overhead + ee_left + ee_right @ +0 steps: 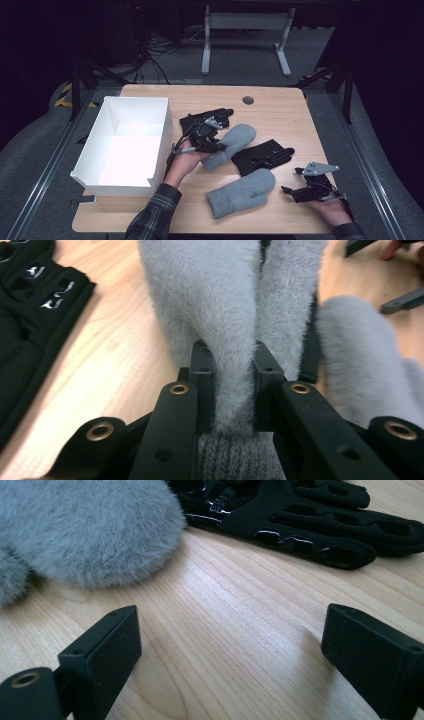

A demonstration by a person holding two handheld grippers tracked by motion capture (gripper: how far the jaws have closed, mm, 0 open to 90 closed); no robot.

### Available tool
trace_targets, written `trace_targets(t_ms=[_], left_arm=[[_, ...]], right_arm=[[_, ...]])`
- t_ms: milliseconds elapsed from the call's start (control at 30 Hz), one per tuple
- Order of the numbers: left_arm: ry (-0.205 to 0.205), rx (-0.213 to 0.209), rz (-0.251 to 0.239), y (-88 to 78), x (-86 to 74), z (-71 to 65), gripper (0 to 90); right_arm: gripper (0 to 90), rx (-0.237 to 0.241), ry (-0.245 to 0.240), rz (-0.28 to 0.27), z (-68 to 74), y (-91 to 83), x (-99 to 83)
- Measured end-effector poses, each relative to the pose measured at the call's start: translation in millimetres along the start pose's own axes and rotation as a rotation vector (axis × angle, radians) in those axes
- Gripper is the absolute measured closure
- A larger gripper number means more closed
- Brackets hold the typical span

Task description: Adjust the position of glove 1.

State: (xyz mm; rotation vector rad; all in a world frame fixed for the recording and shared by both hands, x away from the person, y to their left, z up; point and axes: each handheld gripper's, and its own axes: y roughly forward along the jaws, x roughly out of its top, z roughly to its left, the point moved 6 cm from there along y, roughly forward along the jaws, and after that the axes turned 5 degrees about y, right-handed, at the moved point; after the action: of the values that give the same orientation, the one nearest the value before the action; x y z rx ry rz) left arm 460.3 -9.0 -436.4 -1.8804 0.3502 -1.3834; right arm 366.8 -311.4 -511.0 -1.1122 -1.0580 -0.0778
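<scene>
left gripper (234, 390): pinching grey mitten (225, 315) | right gripper (230, 650): wide open, low over counter (225, 630) | second mitten (85, 530) and black glove (310, 525) just ahead of it

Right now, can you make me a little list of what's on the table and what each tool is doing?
table: wooden table
box: white box, open top, at the table's left
held mitten: grey fluffy mitten, pinched near its cuff
other mitten: second grey mitten, lying flat
black gloves: one black glove between the mittens, another black glove beside the box
left tool: shut on the mitten
right tool: open, jaws wide above bare wood
</scene>
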Motion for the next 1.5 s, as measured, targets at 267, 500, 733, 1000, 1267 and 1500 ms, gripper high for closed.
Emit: trace_targets(t_ms=[267,500,733,1000,1267,1500], left_arm=[[0.03,-0.032,0.007,-11.9,-1.5,-25.3,77.6],[0.045,-0.069,-0.005,-19.2,-4.3,-47.3,77.7],[0.06,-0.073,-0.005,-24.7,-10.3,-72.6,77.6],[0.076,-0.084,-0.001,-23.1,-17.9,-89.9,77.7],[0.099,-0.129,0.016,-11.5,-25.7,-106.0,77.7],[0.115,-0.143,0.039,-2.1,-28.7,-117.1,77.6]], right_arm=[[9.4,0.0,0.0,0.0,0.0,0.0,0.0],[9.4,-0.001,0.0,0.0,0.0,0.0,0.0],[9.4,0.0,0.0,0.0,0.0,0.0,0.0],[9.4,0.0,0.0,0.0,0.0,0.0,0.0],[9.4,-0.001,0.001,0.0,0.0,0.0,0.0],[9.4,-0.001,0.001,0.0,0.0,0.0,0.0]])
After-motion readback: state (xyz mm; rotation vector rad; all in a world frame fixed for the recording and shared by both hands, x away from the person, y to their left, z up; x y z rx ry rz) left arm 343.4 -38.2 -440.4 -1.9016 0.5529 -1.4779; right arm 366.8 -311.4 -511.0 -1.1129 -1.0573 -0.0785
